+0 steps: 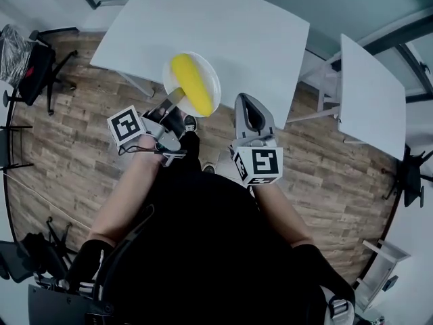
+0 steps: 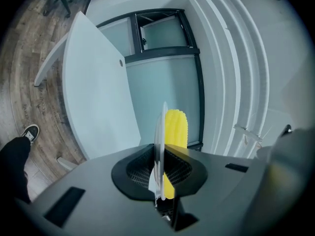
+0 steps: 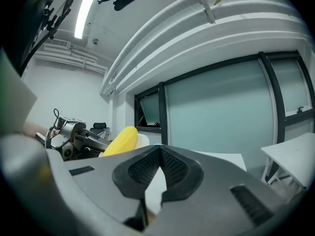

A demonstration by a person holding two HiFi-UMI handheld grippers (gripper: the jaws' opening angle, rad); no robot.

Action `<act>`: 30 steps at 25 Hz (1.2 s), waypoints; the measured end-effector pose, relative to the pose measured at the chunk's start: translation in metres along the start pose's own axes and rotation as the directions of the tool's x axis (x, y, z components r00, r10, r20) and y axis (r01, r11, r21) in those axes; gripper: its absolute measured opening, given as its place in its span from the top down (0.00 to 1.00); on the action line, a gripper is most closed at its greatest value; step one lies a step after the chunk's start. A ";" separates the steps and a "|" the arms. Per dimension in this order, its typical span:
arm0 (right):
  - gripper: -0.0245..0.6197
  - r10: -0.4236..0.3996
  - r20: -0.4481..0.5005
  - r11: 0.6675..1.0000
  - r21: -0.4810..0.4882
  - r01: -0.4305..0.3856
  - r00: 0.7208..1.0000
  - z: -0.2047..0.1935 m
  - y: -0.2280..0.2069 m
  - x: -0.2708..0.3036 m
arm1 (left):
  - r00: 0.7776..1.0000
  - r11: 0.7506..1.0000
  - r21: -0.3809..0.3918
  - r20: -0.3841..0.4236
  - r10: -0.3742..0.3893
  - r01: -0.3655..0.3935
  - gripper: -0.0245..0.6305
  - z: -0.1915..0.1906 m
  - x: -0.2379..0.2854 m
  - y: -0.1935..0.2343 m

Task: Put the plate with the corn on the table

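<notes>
Left gripper (image 1: 176, 97): jaws nearly closed, pinching the plate (image 1: 207, 69) by its rim. The plate, bearing corn (image 1: 191, 83), hangs over the counter's (image 1: 237, 26) near edge. Right gripper (image 1: 249, 101): jaws closed, empty. Risk: the one-sided grip sags and the corn rolls off.

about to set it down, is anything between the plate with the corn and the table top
Nothing visible does. The left gripper holds the plate with the corn by its rim over the white table's near edge, and the tabletop there is bare. The right gripper is off to the side.
</notes>
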State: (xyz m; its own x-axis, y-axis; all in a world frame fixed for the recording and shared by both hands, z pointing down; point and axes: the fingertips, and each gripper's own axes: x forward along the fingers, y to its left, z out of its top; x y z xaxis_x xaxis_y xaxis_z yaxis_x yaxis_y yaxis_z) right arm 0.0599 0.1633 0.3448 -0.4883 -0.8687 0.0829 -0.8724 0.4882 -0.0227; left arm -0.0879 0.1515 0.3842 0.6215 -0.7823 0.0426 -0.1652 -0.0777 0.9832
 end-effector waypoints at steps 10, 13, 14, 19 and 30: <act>0.96 -0.091 -0.013 0.996 -0.008 0.091 0.996 0.010 -0.054 0.125 | 0.993 0.999 0.001 -0.106 -0.047 0.048 0.91 0.079 0.105 0.034; 0.96 -0.130 -0.025 0.991 -0.017 0.130 0.991 0.008 -0.068 0.155 | 0.986 0.999 0.004 -0.157 -0.049 0.050 0.91 0.096 0.131 0.049; 0.96 -0.143 -0.030 0.990 -0.022 0.142 0.989 0.006 -0.072 0.164 | 0.984 0.999 0.006 -0.172 -0.051 0.052 0.91 0.101 0.138 0.055; 0.96 -0.179 -0.079 0.984 -0.029 0.178 0.981 -0.010 -0.087 0.198 | 0.977 1.000 0.000 -0.212 -0.005 0.005 0.91 0.123 0.165 0.096; 0.96 -0.174 -0.194 0.985 -0.014 0.174 0.965 -0.060 -0.113 0.244 | 0.974 0.997 -0.037 -0.217 0.062 -0.071 0.91 0.162 0.234 0.167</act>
State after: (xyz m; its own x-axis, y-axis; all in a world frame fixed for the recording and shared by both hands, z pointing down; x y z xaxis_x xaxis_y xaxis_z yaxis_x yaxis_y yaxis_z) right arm 0.0402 -0.0986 0.4278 -0.3160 -0.9072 0.2777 -0.9437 0.3307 0.0062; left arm -0.0940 -0.1450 0.5292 0.7612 -0.6330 0.1408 -0.1809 0.0012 0.9835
